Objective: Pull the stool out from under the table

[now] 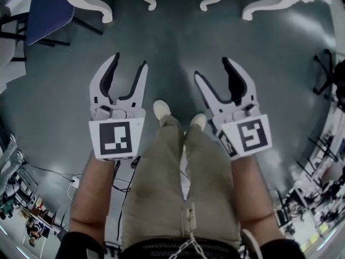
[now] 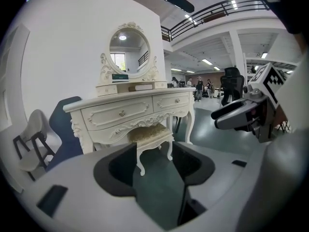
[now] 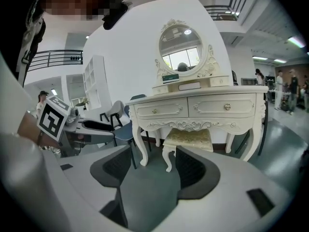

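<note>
Both forearms reach forward side by side. Left gripper (image 1: 130, 63) and right gripper (image 1: 211, 69) point ahead, jaws apart, holding nothing — stool (image 3: 188, 138) sits tucked under the table (image 3: 198, 106), well ahead

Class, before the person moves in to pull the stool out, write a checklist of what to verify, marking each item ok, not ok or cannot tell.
1. Left gripper open, nothing between its jaws: ok.
2. Right gripper open, nothing between its jaws: ok.
3. Stool tucked under the table, ahead of both grippers: ok.
4. Floor in front of the stool free of obstacles: ok.
5. Grippers touching the stool: not ok, both are apart from it.
6. Stool legs free of the table legs: cannot tell.
</note>
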